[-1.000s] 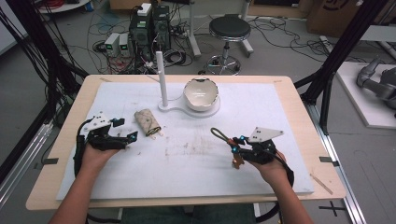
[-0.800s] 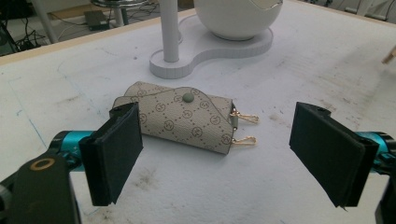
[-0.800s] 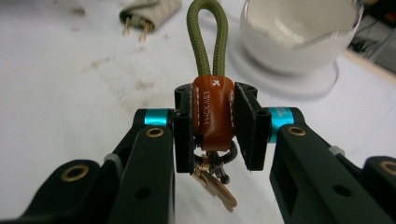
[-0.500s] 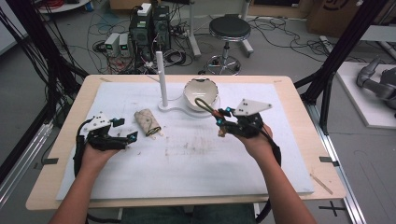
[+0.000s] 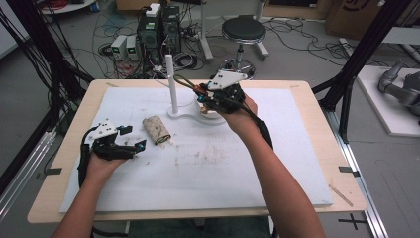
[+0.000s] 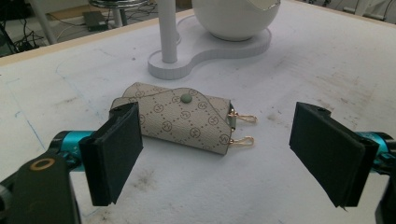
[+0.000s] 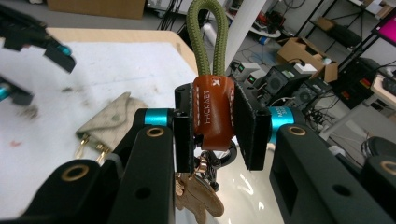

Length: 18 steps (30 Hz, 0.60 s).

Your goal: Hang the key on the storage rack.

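The keychain [image 7: 212, 119], an orange leather tab on an olive cord loop, is sitting clenched between the pads of the right claw [image 5: 207, 94], with the loop sticking out beyond the claw tips toward the white post [image 5: 171, 82] and metal charms dangling beneath the jaws. Judging by that aim, the loop is being presented for hanging on the post; holding the tab rather than the cord is leaving the loop free to slip over. The right claw is hovering above the white bowl [image 6: 233, 18] on the stand's base [image 5: 184, 112], and the bowl is mostly hidden under the hand in the high view.

The left claw [image 6: 229, 154] is lying released low over the bench [image 5: 148, 173], jaws wide apart and gripping nothing. Just ahead of its tips a monogram key pouch [image 6: 180, 116] is lying flat, snap shut, two gold clips poking out one end; it is apart from both pads.

Hard to make out: the charms' shapes, cut off at the bottom of the right gripper view, and whether the loop is touching the post yet.
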Motion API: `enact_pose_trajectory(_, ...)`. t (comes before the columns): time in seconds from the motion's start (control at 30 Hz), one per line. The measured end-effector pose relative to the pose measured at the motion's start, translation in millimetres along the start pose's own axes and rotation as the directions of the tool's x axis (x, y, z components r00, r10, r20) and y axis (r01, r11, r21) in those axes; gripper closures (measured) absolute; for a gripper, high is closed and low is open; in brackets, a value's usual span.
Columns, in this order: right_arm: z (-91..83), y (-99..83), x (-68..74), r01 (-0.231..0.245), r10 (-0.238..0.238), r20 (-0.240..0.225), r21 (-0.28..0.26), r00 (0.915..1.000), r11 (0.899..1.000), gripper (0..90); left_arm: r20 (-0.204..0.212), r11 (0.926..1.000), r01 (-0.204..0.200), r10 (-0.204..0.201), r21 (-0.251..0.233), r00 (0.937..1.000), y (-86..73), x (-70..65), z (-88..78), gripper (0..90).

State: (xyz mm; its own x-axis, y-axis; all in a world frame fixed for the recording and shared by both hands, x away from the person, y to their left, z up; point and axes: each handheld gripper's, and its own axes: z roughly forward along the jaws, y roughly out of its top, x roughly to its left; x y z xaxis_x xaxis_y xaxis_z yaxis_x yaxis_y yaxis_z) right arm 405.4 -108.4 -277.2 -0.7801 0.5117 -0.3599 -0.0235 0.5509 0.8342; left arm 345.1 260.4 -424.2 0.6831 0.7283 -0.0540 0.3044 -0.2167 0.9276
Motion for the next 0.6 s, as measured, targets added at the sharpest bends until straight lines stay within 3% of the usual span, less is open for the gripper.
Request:
enact_pose_trajectory(0.27,26.6,13.5,0.3,0.021,-0.021,0.020,0.012,0.9996,1.000,71.4,0.002,1.0000,-0.004,0.004,0.002,1.0000,0.3,-0.6,-0.3,17.1)
enact_pose_trajectory(0.6,46.8,13.5,4.3,0.053,-0.054,0.036,0.045,0.9979,0.998,71.4,0.003,0.9999,-0.009,0.009,0.007,1.0000,-0.4,-1.0,-0.4,17.1)
